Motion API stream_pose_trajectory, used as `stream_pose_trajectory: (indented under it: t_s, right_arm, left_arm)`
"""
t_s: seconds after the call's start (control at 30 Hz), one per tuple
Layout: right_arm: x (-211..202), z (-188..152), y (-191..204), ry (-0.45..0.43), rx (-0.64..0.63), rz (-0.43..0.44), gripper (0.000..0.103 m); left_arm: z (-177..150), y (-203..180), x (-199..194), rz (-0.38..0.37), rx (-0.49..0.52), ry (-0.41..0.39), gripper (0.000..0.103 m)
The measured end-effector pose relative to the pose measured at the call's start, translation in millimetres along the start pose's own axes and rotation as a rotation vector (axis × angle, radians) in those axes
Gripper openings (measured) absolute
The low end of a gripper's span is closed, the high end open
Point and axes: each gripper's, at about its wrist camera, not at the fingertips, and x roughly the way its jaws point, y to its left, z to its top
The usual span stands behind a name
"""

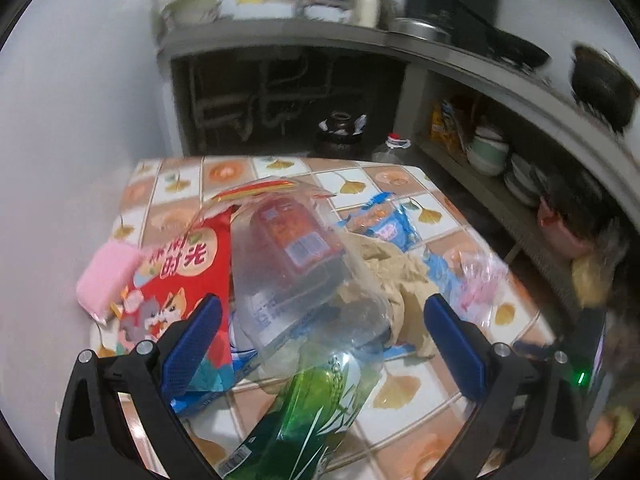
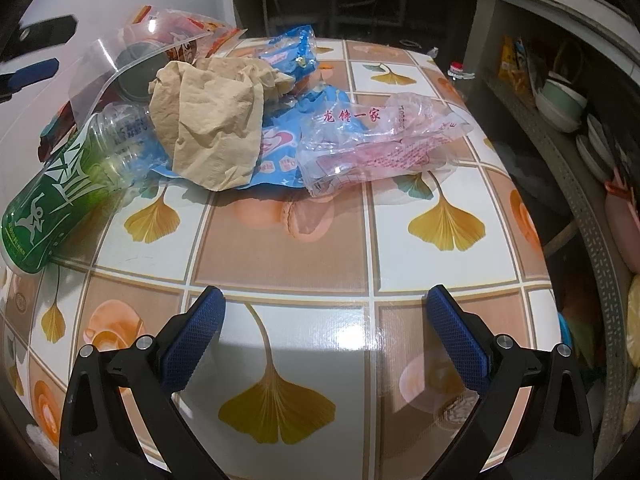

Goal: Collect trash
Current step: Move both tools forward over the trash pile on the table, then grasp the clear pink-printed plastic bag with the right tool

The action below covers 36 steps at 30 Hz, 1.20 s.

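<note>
Right now the trash sits in one heap on the table [image 2: 304,248], which wears a tiled cloth printed with yellow leaves, and the crumpled brown paper [image 2: 208,120] marks the heap's middle. Beside the paper, toward the wall, a green bottle [image 2: 52,208] lies on its side with its clear end tucked against the paper. Behind the paper a clear plastic tub [image 1: 296,280] rests tilted over a red-labelled container. On the far side of the paper from the bottle lies a blue wrapper [image 2: 280,152], partly under the paper, and a clear bag [image 2: 380,144] with red lettering lies across that wrapper's edge. Further from the paper, near the wall, a red snack bag [image 1: 180,276] lies flat with a pink sponge [image 1: 106,280] touching its corner.

The left gripper [image 1: 320,320] is spread wide, holding nothing, and hangs over the heap with the tub and bottle between its blue pads [image 1: 192,352]. The right gripper [image 2: 324,320] is also spread wide and holds nothing; it hangs above bare cloth, with the paper and the clear bag well ahead of its fingertips.
</note>
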Motion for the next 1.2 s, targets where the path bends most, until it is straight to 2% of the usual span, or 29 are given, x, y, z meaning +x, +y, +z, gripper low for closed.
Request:
stream_pose_trajectory:
  t_s: [0.1,0.23,0.43,0.63,0.8,0.93,1.03,1.13,1.2]
  right_arm:
    - [-0.4,1.0,0.1,0.002,-0.005,0.003,0.097]
    - [-1.9,5.5,-1.6,0.021,-0.032,0.015,0.097]
    - [-17.0,32.2,-24.5,-0.069,0.038,0.062,0.096]
    - [-23.7,74.2,-54.6,-0.130,0.114,0.086,0.086]
    - [-7.8,96.0,-73.9,-0.094,0.202,0.117,0.082]
    - [18.9,102.5,-93.4,0.013,0.347,0.163,0.076]
    - [24.8,98.5,-111.4,0.054,0.522,0.215,0.076]
    - [25.4,89.5,-125.9,0.081,0.686,0.297,0.077]
    - [30.3,86.1,-126.6,0.118,0.746,0.343,0.078]
  left_arm:
    - [-0.6,10.3,0.6,-0.028,-0.060,0.012,0.099]
    - [-11.8,15.1,-7.6,0.001,-0.047,-0.005,0.099]
    - [-26.5,23.4,-25.1,0.013,-0.059,-0.033,0.099]
    - [-35.2,-9.9,-47.7,-0.060,0.082,-0.133,0.099]
    - [-49.1,-45.2,-52.1,-0.153,0.170,-0.156,0.099]
    - [-62.3,-75.6,-46.6,-0.154,0.275,-0.156,0.099]
    - [-74.5,-96.2,-41.9,-0.136,0.346,-0.155,0.099]
    - [-81.9,-104.1,-36.6,-0.160,0.359,-0.136,0.099]
    - [-86.4,-109.1,-33.3,-0.170,0.371,-0.126,0.099]
